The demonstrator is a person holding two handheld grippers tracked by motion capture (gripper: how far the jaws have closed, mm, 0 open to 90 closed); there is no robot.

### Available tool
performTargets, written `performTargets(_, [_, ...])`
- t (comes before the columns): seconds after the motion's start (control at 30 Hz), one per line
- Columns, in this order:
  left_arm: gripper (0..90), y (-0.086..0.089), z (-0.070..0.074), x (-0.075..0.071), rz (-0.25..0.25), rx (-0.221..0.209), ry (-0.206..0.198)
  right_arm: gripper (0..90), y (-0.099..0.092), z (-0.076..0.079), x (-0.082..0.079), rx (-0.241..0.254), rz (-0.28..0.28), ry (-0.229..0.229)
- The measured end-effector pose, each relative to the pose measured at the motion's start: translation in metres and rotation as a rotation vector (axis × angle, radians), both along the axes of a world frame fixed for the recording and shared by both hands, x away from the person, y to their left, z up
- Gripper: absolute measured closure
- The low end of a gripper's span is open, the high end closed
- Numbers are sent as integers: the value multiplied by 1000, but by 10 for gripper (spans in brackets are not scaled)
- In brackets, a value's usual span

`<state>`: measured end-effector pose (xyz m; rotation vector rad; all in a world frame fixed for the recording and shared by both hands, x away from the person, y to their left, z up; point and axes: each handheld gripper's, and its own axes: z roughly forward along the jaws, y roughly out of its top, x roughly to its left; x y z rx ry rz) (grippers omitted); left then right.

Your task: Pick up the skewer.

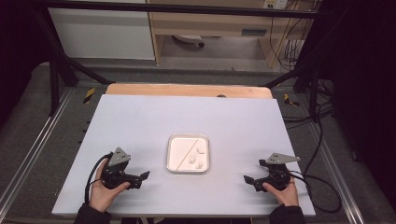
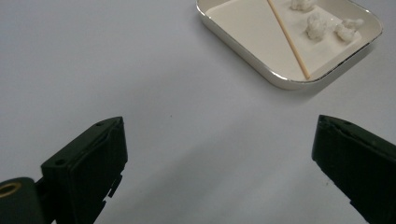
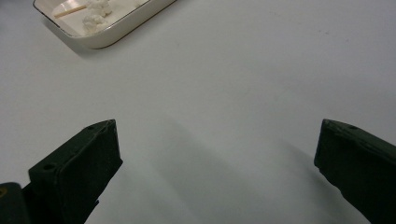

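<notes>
Two grippers low at the near table edge, tray between.
Left gripper (image 1: pixel 144 176) and right gripper (image 1: pixel 248 179) wide open, empty; white tray (image 1: pixel 171 158) with stick (image 1: pixel 189 150) and white lumps (image 1: pixel 192 160) at table (image 1: pixel 140 121) centre.

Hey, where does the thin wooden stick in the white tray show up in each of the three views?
High view: the stick lies diagonally across the tray at table centre.
Left gripper view: stick at top right, slanting across the tray.
Right gripper view: just one end of the stick at the top left corner.
Shared landmark: the white lumps beside it in the tray.
</notes>
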<state>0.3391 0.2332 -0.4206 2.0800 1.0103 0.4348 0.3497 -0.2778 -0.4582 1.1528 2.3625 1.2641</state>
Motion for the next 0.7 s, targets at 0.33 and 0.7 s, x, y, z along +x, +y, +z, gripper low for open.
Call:
performTargets(0.33, [33,-23,10,7,-3,10,2,8,0,0,0,-8,0,6])
performTargets(0.7, [34,-53,19,19,-21,27,8,9,0,0,0,-9,0,6])
